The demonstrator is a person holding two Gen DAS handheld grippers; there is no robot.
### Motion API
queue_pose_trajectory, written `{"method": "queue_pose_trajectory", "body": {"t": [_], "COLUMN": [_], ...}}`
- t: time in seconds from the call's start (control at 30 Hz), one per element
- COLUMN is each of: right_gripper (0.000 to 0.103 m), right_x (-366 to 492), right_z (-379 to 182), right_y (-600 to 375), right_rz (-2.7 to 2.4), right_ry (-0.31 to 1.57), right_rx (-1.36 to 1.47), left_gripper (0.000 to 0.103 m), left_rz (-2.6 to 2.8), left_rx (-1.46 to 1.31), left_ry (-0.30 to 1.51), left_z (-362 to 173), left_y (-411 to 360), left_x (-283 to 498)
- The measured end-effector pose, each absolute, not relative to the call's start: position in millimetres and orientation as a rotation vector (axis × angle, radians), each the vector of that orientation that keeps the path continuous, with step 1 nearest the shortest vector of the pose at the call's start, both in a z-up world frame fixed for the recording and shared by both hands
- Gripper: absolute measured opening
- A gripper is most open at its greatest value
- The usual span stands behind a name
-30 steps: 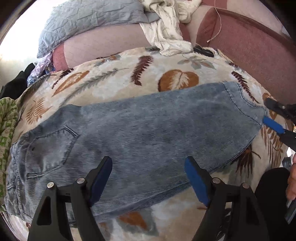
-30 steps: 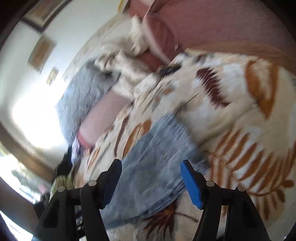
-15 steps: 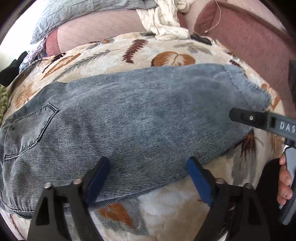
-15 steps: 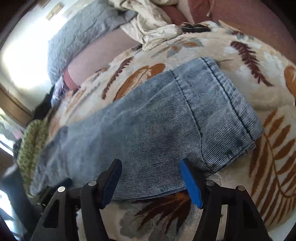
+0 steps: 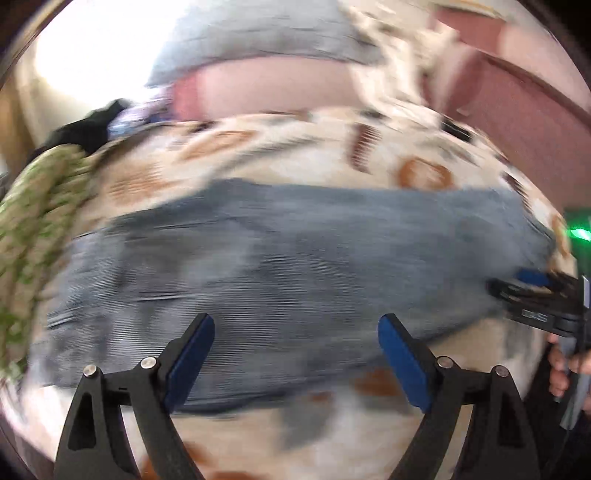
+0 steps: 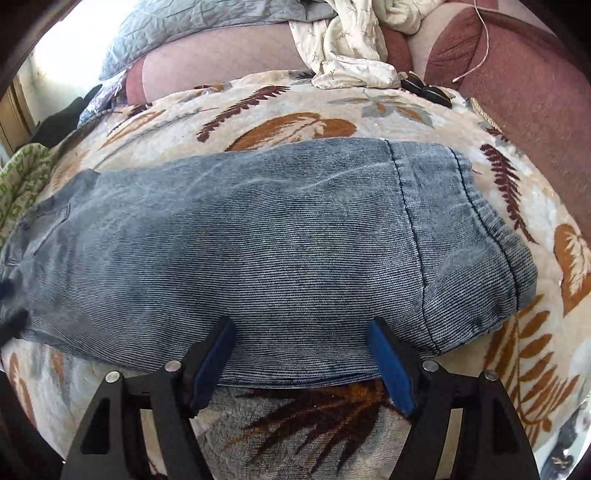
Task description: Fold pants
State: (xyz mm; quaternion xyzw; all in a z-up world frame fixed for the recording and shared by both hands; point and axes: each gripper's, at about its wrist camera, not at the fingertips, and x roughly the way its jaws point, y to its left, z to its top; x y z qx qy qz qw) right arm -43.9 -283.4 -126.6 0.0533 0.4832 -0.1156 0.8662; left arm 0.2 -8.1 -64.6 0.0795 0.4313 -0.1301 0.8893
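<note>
Blue denim pants [image 6: 258,240] lie folded lengthwise across a leaf-patterned blanket [image 6: 295,99], back pocket end at the left, hem [image 6: 480,221] at the right. My right gripper [image 6: 301,326] hovers over the near edge of the leg close to the hem. Its jaws are opening, and the denim lies below them, not pinched. The left wrist view is smeared by motion. There my left gripper [image 5: 295,325] stands open above the near edge of the pants [image 5: 295,258], gripping nothing. The right gripper [image 5: 532,295] also shows at that view's right edge, by the hem.
A grey quilted pillow [image 6: 192,22], a pink bolster [image 6: 221,59] and a crumpled cream cloth [image 6: 343,48] lie behind the blanket. A maroon cushion [image 6: 517,74] rises at the right. Green patterned fabric [image 6: 18,177] lies at the left. Small dark items [image 6: 424,88] sit at the back.
The right view has rolled level and dropped closer over the hem end, with the jaws spread wider. The left view has swung sideways and blurred, showing more of the green fabric.
</note>
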Motion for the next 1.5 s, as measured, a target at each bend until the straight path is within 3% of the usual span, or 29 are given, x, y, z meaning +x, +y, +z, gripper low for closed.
{"method": "queue_pose_trajectory", "body": {"t": [0.3,0.47,0.6,1.03,1.5], "right_gripper": [0.078,0.078,0.081,0.091,0.092], "right_x": [-48,-38,-38,-33,-33], "right_z": [-101,-115,-126,-134,-136], "right_y": [-286,-275,-268,-270,-266], "right_rz": [-0.189,-0.170,-0.187,-0.211,-0.216], "right_ry": [0.868,0.945,0.981,1.019,1.024], "right_rx": [0.193,0.142,0.070,0.059,0.036], "left_gripper": [0.090,0.090,0.097,0.099,0.102], "left_rz": [0.059,0.072,0.066,0.035,0.167], "left_rx": [-0.060,-0.012,0.000,0.019,0.118], "left_ry": [0.944,0.995,0.995,0.991,0.948], "left_z": [-77,-105,-113,-116,-116], "left_y": [126,117,121,126,107], "left_x": [34,33,33,40,31]}}
